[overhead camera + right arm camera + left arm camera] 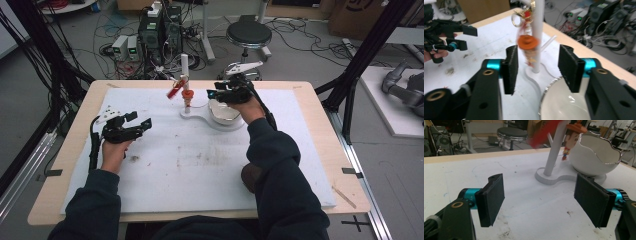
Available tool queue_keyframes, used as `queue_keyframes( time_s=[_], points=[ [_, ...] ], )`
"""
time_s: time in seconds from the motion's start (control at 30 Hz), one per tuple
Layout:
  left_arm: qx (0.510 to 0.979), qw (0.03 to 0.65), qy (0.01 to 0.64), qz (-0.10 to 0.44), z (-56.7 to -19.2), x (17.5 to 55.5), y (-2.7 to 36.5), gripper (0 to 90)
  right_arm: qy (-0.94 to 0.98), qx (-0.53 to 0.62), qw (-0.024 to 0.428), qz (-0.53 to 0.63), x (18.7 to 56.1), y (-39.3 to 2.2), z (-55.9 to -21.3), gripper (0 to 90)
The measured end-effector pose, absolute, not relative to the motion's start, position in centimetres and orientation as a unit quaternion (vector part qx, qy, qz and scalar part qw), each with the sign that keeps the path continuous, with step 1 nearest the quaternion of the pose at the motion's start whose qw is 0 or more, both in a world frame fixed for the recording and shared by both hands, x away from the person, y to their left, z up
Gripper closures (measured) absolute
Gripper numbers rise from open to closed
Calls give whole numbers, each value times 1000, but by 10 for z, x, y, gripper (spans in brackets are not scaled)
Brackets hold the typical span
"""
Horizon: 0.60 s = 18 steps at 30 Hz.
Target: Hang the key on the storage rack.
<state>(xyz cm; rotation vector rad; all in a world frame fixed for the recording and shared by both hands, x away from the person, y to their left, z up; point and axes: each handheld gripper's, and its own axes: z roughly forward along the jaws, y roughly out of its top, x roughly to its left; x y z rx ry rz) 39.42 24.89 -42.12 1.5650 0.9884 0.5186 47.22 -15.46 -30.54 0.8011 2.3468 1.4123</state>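
A white foam mat [200, 165] covered the wooden table, with cables and a black stool [248, 34] on the floor behind. The right gripper [216, 94] hovered over the white egg-shaped ceramic bowl [223, 113], its jaws apart and empty. Just ahead of it a small orange-hatted toy figure [528, 45] hung blurred against the white upright post [184, 67]. The left gripper [141, 121] rested on the mat, well apart from the stand, its jaws wide and empty.
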Motion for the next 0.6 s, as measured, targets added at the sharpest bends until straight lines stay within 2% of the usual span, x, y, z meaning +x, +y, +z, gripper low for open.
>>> queue_keyframes(
  time_s=[0.13, 0.17, 0.2, 0.3, 0.37, 0.6],
  points=[
    [664, 576, 421, 223, -420, 394, 249, 242, 812, 294, 178, 472, 456, -189, -306, 316],
    [663, 578, 419, 226, -420, 393, 250, 242, 812, 294, 178, 472, 456, -189, -306, 316],
    [661, 579, 420, 227, -419, 393, 250, 242, 815, 285, 205, 462, 444, -204, -312, 304],
    [656, 584, 417, 232, -417, 392, 251, 242, 824, 284, 228, 434, 434, -216, -319, 266],
    [655, 587, 413, 238, -416, 391, 251, 242, 823, 287, 263, 414, 414, -240, -336, 219],
    [651, 605, 389, 243, -411, 387, 246, 206, 787, 343, 272, 435, 388, -282, -364, 211]
  ],
)
